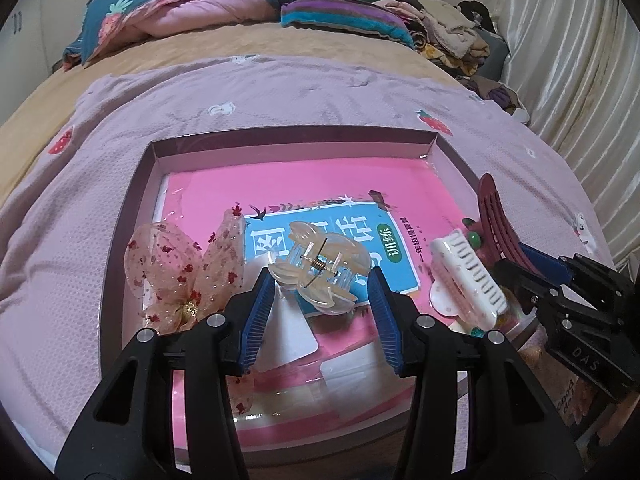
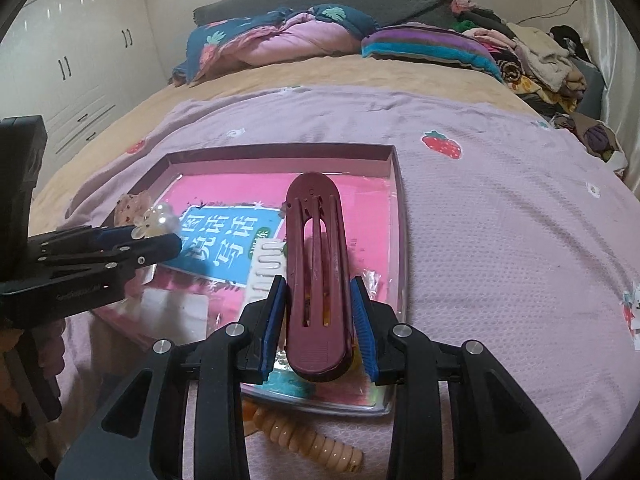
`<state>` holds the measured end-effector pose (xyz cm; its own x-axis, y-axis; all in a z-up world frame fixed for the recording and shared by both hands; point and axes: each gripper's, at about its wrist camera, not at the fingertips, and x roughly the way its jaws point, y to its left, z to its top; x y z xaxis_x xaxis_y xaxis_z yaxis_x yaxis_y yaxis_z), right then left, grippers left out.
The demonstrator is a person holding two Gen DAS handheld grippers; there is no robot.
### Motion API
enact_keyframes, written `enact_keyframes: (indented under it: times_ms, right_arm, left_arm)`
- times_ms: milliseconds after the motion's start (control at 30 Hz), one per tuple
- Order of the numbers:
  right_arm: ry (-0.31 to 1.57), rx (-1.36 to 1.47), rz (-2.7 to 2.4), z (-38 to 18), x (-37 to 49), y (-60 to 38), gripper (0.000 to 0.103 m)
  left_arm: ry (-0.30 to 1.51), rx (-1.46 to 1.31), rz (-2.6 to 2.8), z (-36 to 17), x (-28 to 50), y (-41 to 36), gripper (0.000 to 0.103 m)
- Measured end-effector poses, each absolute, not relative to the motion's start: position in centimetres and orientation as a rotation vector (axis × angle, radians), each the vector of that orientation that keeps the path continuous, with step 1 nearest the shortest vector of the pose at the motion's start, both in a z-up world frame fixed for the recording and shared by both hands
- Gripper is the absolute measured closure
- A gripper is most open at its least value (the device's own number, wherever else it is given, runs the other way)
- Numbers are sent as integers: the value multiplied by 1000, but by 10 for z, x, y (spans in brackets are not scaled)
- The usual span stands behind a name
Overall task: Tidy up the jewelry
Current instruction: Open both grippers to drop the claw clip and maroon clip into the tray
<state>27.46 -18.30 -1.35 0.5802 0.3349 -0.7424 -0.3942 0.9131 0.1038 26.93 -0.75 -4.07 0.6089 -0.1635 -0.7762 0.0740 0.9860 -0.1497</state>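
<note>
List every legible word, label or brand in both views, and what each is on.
"DAS": right gripper body, left wrist view.
"训练": green oval on the book cover.
"一年级提高篇": book cover, beside the blue panel.
"Good": cup by the box.
Big blue-panel title: partly hidden.
Left gripper side label: too blurred.

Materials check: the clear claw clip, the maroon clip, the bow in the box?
Clear claw clip: looks like translucent glossy plastic, the book print showing through it; coiled metal spring at the hinge.
Maroon clip: opaque hard plastic by its look, smooth with a dull sheen, moulded slots.
Bow: sheer mesh fabric, likely organza, see-through with red flecks and a glittery gold centre.
</note>
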Motion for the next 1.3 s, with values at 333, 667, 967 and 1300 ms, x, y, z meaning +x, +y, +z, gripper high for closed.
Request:
enact_keyframes:
  times_ms: [333,667,967,1300]
  right_arm:
    - [824,-52,433,0,269,-191,55]
    - [734,14,383,32,251,-216,22]
    - [613,8,353,71,221,-230,7]
    - [559,-25,360,98,192,-234,6]
  left_arm:
    - [879,-122,-128,-29,266,0,56]
    - [821,-164,-119,2,254,8,38]
    - [731,-204,-99,47,224,21,11]
    - [661,-237,-74,76,181,36,10]
